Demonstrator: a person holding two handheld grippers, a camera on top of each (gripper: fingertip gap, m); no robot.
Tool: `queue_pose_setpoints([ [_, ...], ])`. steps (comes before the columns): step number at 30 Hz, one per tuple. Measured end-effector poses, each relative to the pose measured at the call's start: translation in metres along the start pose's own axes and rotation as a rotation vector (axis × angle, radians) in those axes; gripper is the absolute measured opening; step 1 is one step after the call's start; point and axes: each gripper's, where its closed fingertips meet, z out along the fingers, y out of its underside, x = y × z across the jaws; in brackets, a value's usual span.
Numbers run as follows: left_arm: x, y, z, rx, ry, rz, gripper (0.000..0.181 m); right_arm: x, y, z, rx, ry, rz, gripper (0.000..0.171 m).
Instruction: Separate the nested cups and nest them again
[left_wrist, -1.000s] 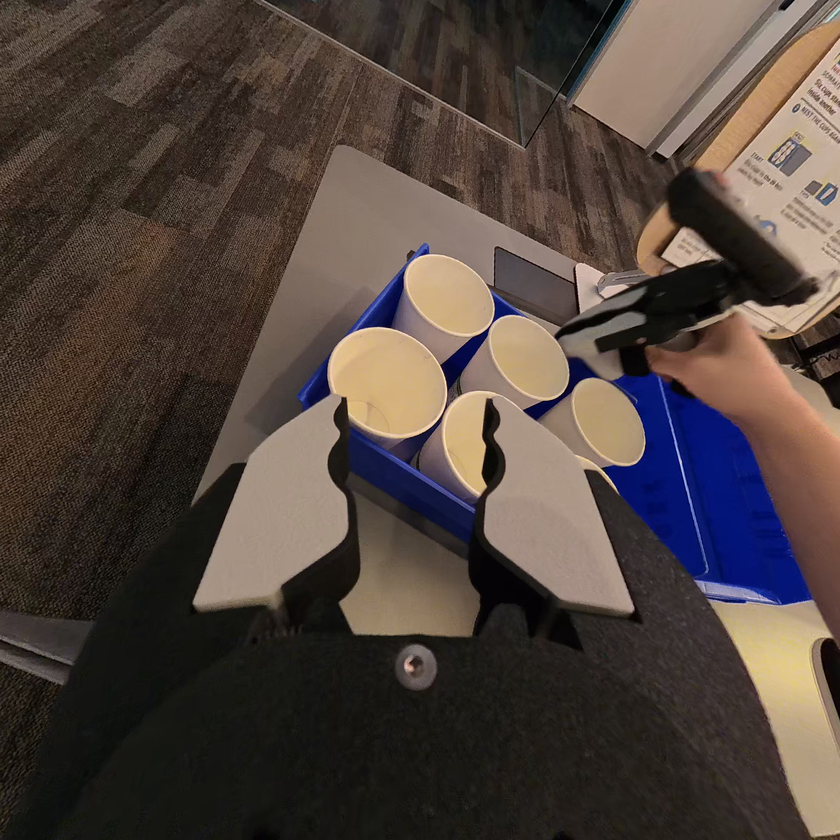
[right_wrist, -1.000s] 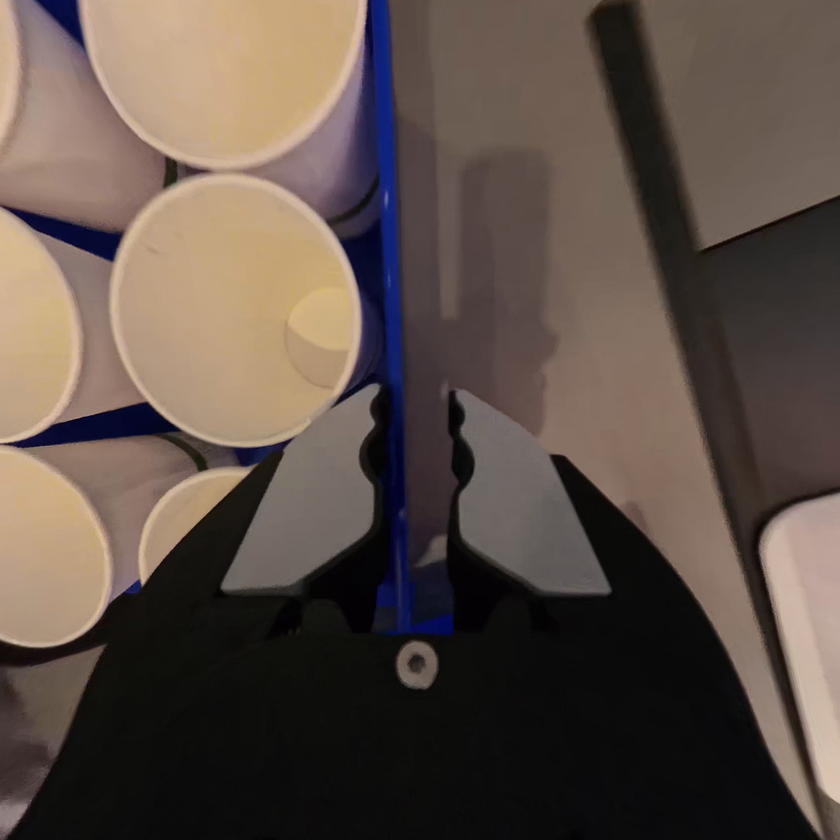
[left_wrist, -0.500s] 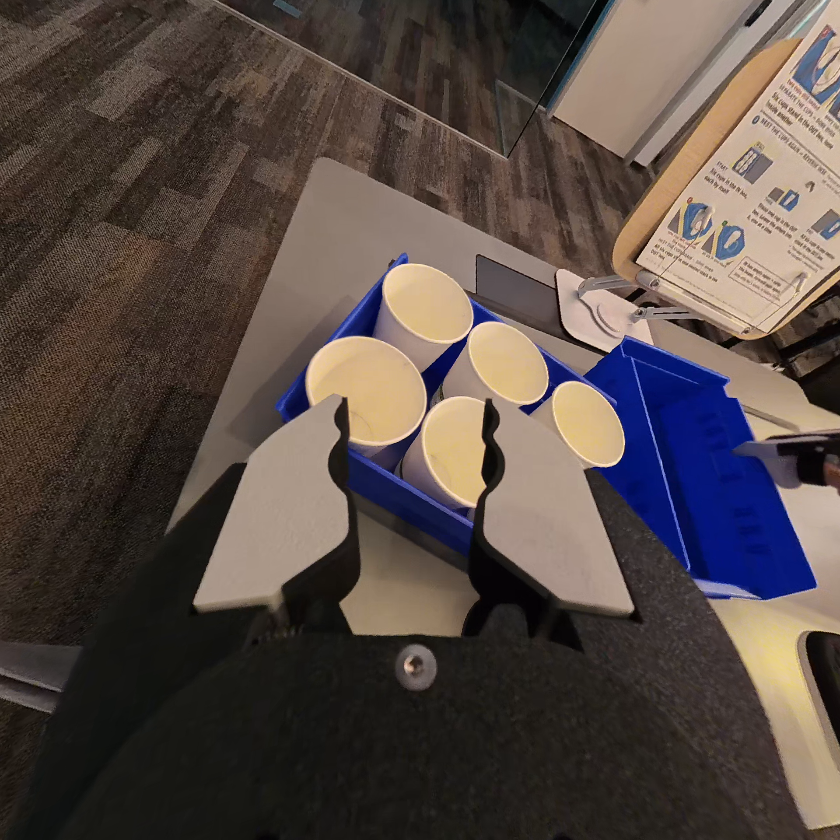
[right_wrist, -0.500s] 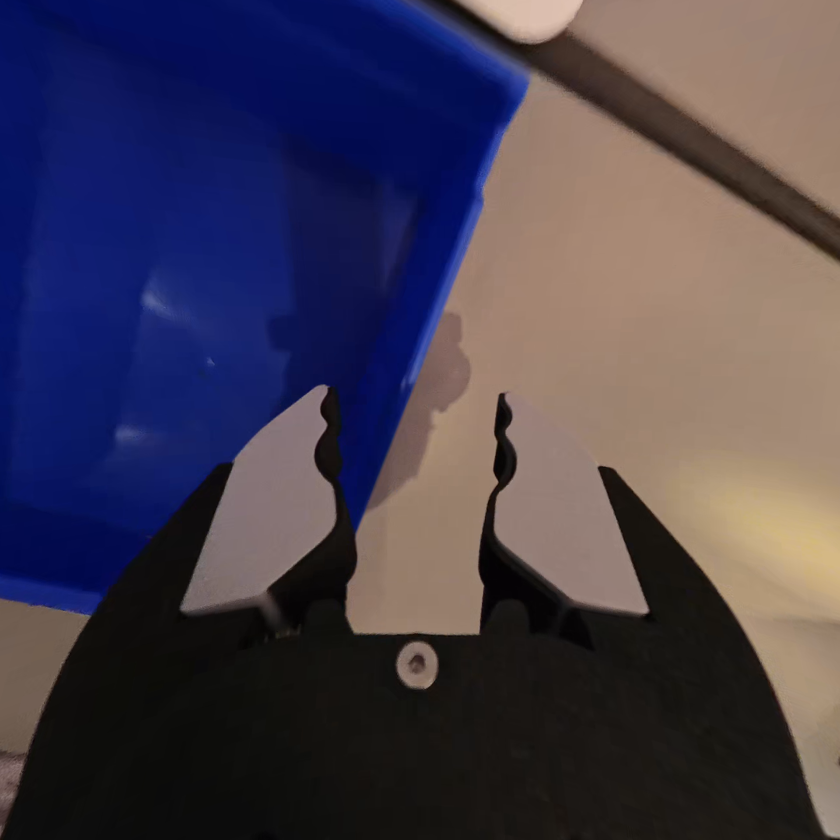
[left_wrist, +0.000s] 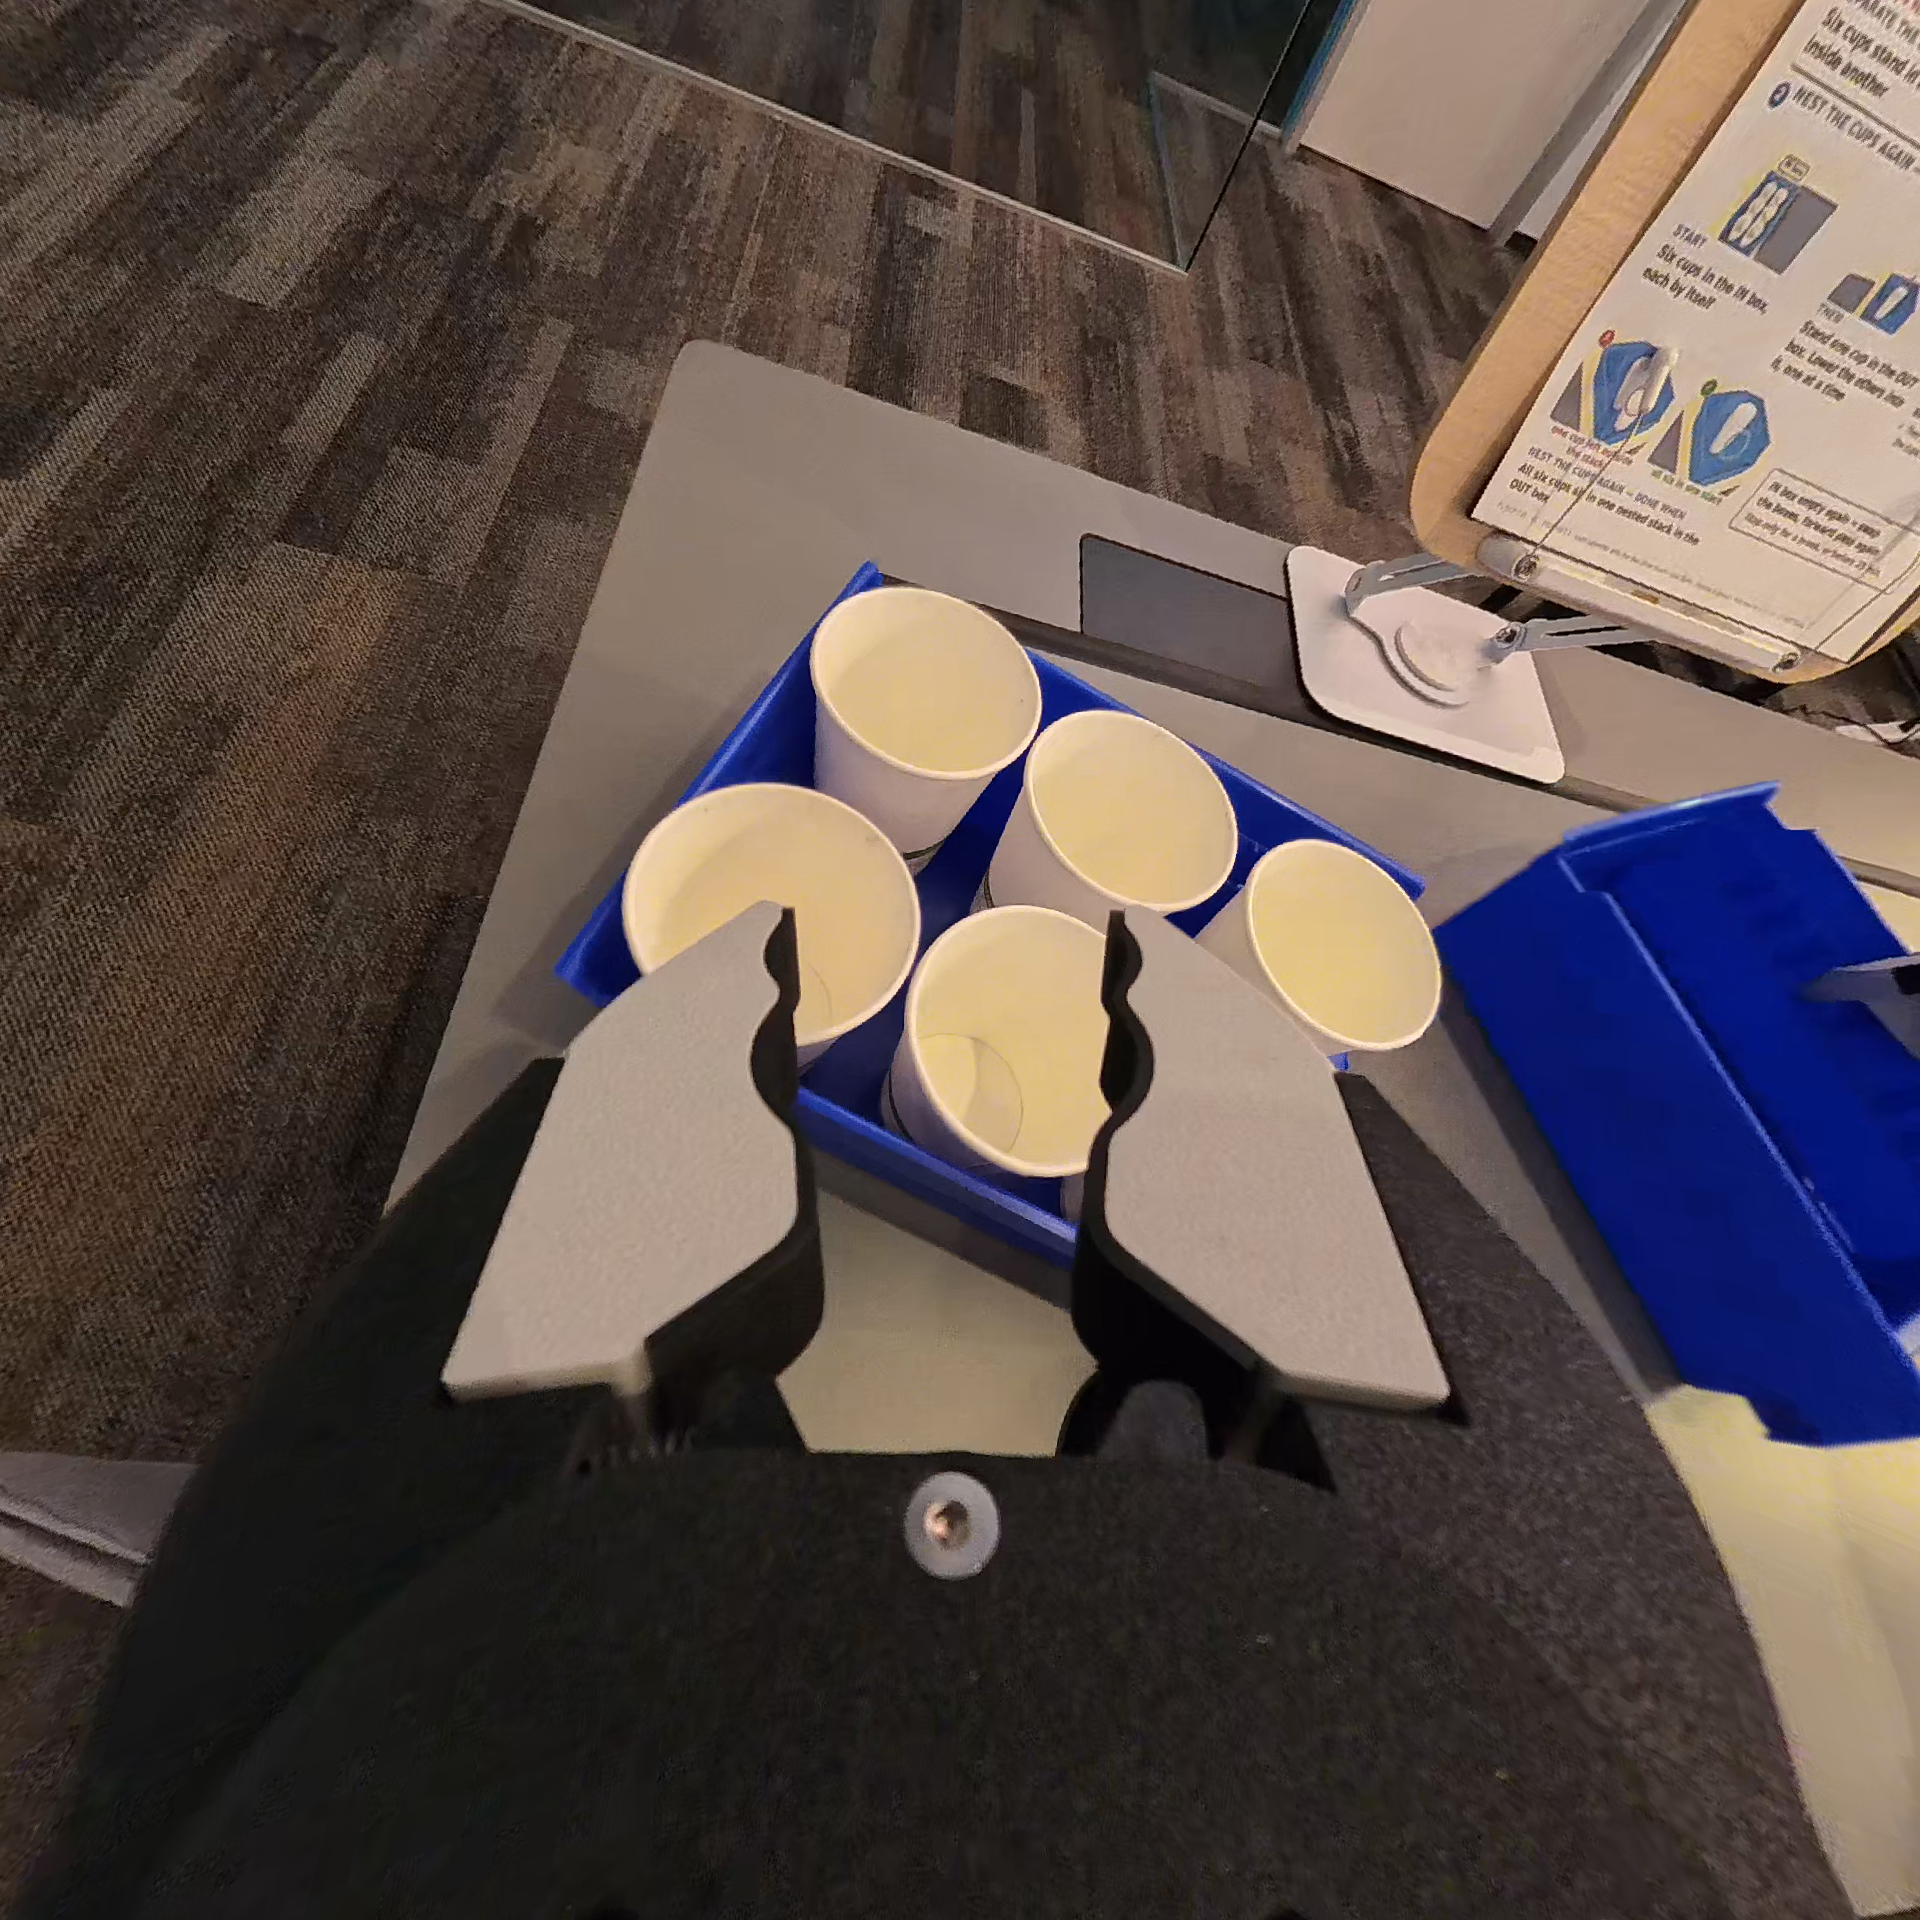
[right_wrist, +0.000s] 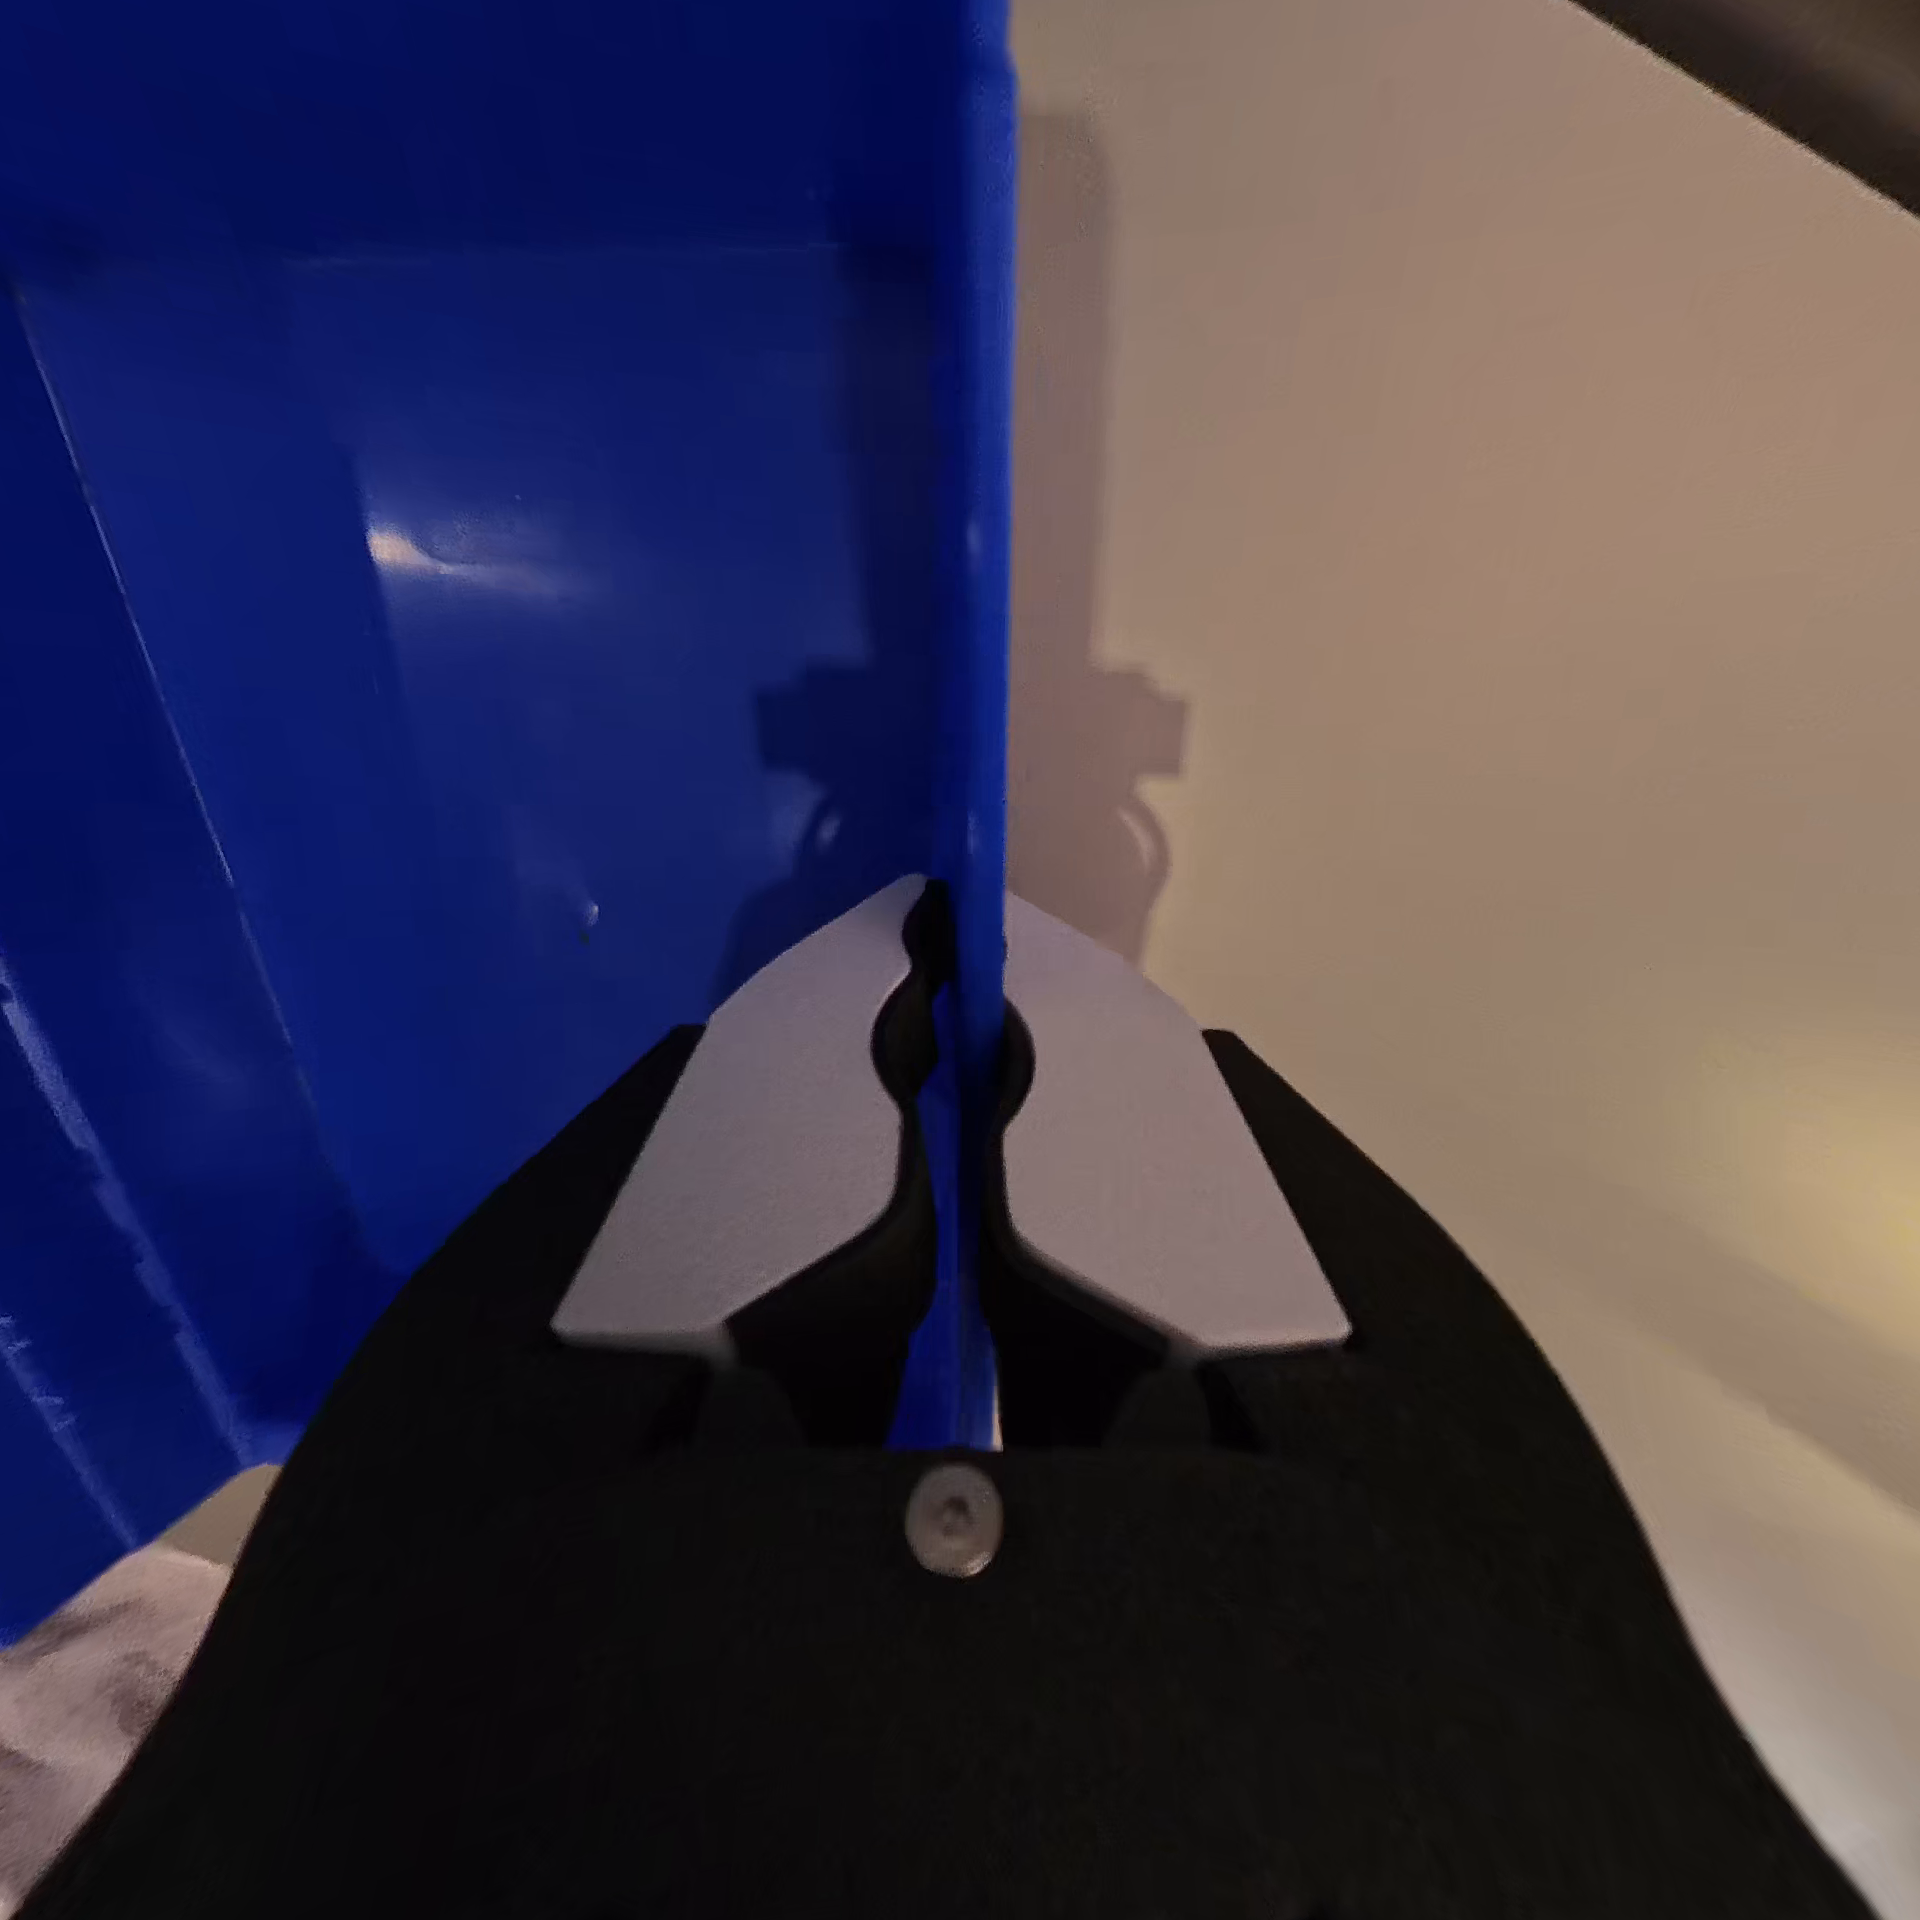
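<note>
Several white paper cups (left_wrist: 1127, 800) stand upright and apart in a blue bin (left_wrist: 717, 821) on the grey table. My left gripper (left_wrist: 945, 935) is open and empty, hovering above the bin's near wall; its fingers cover part of the nearest cups (left_wrist: 1003, 1039). A second blue bin (left_wrist: 1662, 1091), empty, sits to the right and looks tilted. My right gripper (right_wrist: 971, 914) is shut on this empty bin's side wall (right_wrist: 982, 520), one finger inside and one outside. Its tip shows at the right edge of the left wrist view (left_wrist: 1870, 982).
A wooden board with a printed instruction sheet (left_wrist: 1714, 312) stands at the back right on a white base plate (left_wrist: 1423, 665). A dark rectangular panel (left_wrist: 1164, 603) lies behind the cup bin. The table's left edge (left_wrist: 540, 883) drops to carpet floor.
My right gripper left the cup bin's wall, opened over the empty bin's edge, then shut on its side wall. The empty bin has shifted and tilted. My left gripper stayed open and drew back slightly.
</note>
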Motion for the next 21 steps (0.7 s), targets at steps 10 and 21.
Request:
queue_pose_setpoints([
  [10, 0.01, -0.002, 0.005, -0.012, -0.036, 0.032, 0.057, 0.153, 0.087, -0.027, 0.011, 0.059, 0.263, 0.003],
  [21, 0.011, 0.0, 0.008, -0.034, -0.098, 0.048, 0.057, 0.22, 0.129, -0.041, 0.027, 0.081, 0.41, 0.003],
])
